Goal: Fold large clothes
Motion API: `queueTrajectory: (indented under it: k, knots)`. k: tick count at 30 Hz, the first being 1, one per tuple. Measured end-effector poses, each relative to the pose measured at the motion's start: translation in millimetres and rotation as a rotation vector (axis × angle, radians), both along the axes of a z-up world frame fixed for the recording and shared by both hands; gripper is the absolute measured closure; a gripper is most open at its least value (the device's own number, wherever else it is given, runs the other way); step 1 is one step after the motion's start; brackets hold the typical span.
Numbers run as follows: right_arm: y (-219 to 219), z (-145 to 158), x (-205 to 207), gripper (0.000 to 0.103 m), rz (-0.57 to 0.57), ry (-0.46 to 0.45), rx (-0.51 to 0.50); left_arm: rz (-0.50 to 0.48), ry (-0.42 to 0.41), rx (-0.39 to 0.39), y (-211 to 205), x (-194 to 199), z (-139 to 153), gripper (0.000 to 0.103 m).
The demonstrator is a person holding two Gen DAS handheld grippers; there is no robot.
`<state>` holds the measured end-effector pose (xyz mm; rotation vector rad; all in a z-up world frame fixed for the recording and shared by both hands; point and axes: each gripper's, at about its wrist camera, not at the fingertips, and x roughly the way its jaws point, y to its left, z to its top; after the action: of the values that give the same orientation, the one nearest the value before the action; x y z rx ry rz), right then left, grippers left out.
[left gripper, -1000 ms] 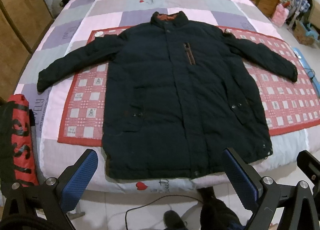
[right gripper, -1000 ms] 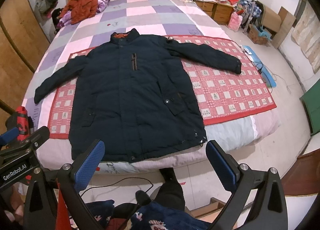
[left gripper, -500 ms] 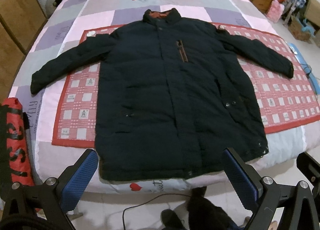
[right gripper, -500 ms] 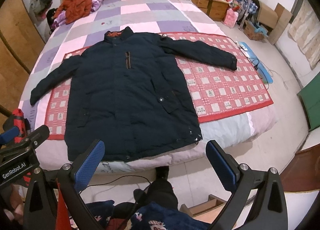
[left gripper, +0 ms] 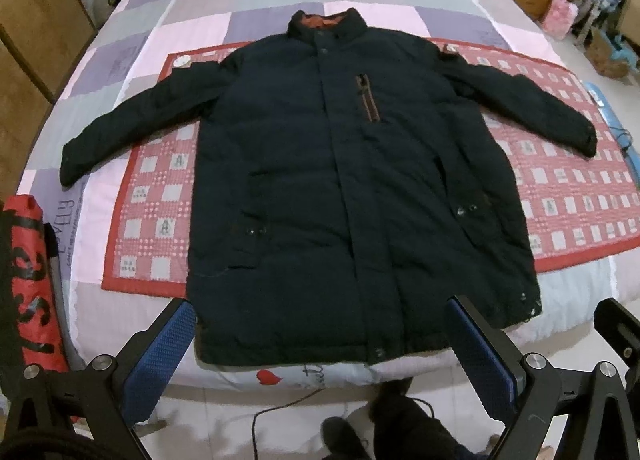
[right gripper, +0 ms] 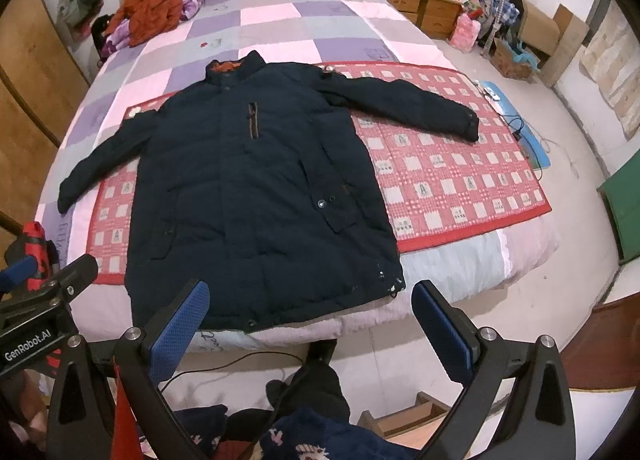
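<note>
Nearest: left gripper [left gripper: 320, 344] wide open, holding nothing, blue pads [left gripper: 158, 356] apart. Right gripper [right gripper: 310, 324] wide open too, empty. Both up in the air, not touching the coat.

Just ahead of both: bottom edge of the coat [left gripper: 352, 195], near the bed [left gripper: 272, 3] edge. Flat, front side up, closed down the middle. Farther ahead: body of the coat on a red mat [left gripper: 580, 195]. Off to the left: left sleeve [left gripper: 132, 127], spread out. Off to the right: right sleeve [right gripper: 404, 103], spread out over the mat. Farthest: collar [left gripper: 324, 21], then a pile of clothes [right gripper: 154, 9] by the headboard.

No fold made yet, from the look of it. Probably first: sleeves in over the chest.

Good way to do it:
- Reach out to a cuff, low and slow.
- Pinch the thick cloth deep, not just the top layer.
- Lift a little, carry across, lay flat.
- Same for the other side.
- Puffy coat, likely to spring back, so press down after each fold.
</note>
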<state>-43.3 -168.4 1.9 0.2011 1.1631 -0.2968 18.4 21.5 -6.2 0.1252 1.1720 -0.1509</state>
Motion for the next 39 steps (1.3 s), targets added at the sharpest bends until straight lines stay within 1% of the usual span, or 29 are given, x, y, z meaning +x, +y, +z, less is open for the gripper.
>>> queueTrajectory:
  k: [7, 13, 20, 32, 36, 39]
  knots:
    - [-6.5, -4.7, 9.1, 0.000, 0.007, 0.007, 0.004, 0.019, 0.010, 0.001, -5.4, 11.9, -2.9, 0.001]
    - [-19.1, -6.0, 31.1, 0.000, 0.023, 0.016, 0.002, 0.034, 0.022, -0.005, -12.3, 26.2, -6.1, 0.001]
    - [-33.7, -7.5, 49.9, 0.000, 0.032, 0.023, -0.003, 0.049, 0.033, -0.011, -25.9, 43.8, -9.1, 0.001]
    - [-65.5, -10.7, 79.2, 0.000, 0.042, 0.015, 0.013, 0.071, 0.031, 0.001, -52.3, 71.9, -9.6, 0.001]
    - [-78.0, -14.3, 91.8, 0.000, 0.053, 0.010, 0.020, 0.086, 0.038, 0.006, -59.8, 84.0, -15.7, 0.001]
    - [-88.8, -22.9, 99.8, 0.000, 0.059, 0.014, 0.026, 0.104, 0.053, 0.016, -63.4, 94.4, -27.0, 0.001]
